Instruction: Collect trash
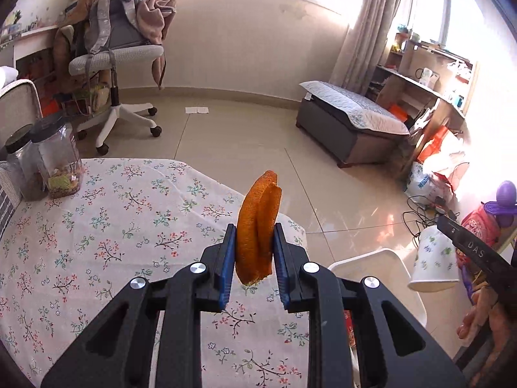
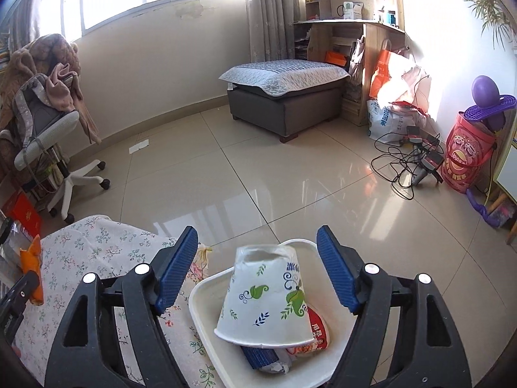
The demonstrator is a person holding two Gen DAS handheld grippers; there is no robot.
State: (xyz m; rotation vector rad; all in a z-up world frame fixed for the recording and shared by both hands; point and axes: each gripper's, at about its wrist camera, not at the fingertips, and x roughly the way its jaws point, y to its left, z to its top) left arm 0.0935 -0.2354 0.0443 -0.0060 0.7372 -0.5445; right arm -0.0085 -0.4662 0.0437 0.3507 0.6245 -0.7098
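Left claw (image 1: pixel 253 252) clamped on folded orange peel (image 1: pixel 257 228), held upright above the floral-clothed counter (image 1: pixel 97 226). Right claw (image 2: pixel 258 270) spread wide, empty, over the white bin (image 2: pixel 206 294); paper cup (image 2: pixel 268 297) lying inside among wrappers, below and between its fingers.

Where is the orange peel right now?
The orange peel is pinched in the left gripper, held above the floral tablecloth's edge, left of the white bin holding the paper cup.
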